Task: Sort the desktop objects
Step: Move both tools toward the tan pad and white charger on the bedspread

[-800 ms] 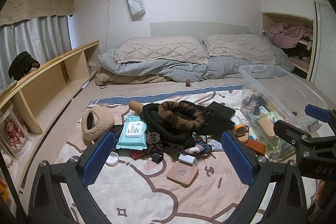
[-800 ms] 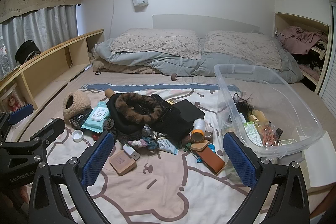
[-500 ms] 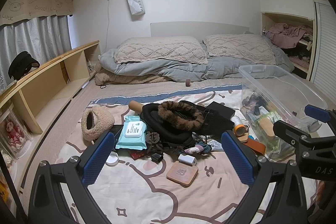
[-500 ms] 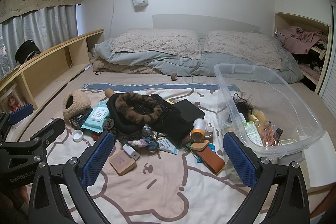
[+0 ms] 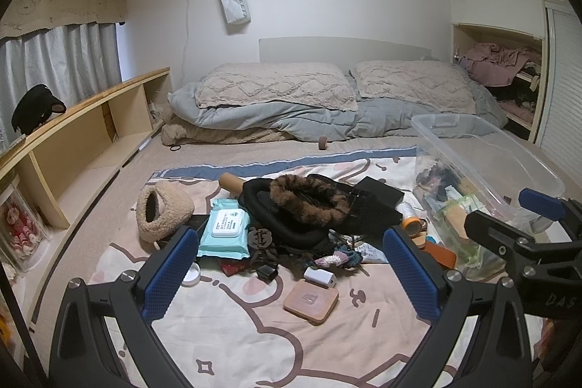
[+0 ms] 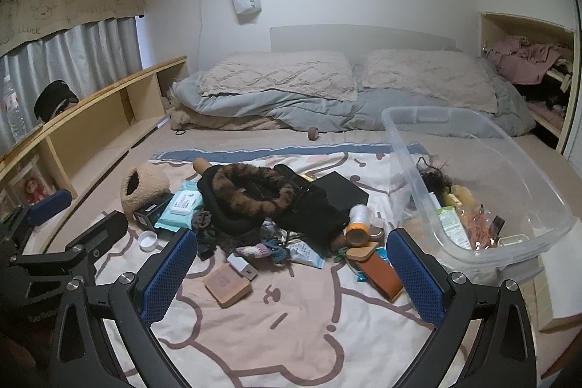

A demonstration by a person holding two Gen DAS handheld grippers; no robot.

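A heap of small objects lies on a cartoon blanket (image 5: 254, 333): a black bag with a fur collar (image 5: 309, 199), a wet-wipes pack (image 5: 225, 228), a fluffy beige pouch (image 5: 160, 210), a tan square case (image 5: 311, 300), a white charger (image 5: 319, 277) and an orange-capped bottle (image 6: 358, 224). A clear plastic bin (image 6: 473, 177) with several items inside stands to the right. My left gripper (image 5: 291, 275) is open and empty, held above the near blanket. My right gripper (image 6: 291, 275) is open and empty too, beside the bin.
A wooden shelf unit (image 5: 83, 140) runs along the left. Pillows (image 5: 276, 90) and a grey duvet lie at the back. A brown leather case (image 6: 378, 273) lies near the bin. An open cupboard with clothes (image 5: 502, 68) is at the far right.
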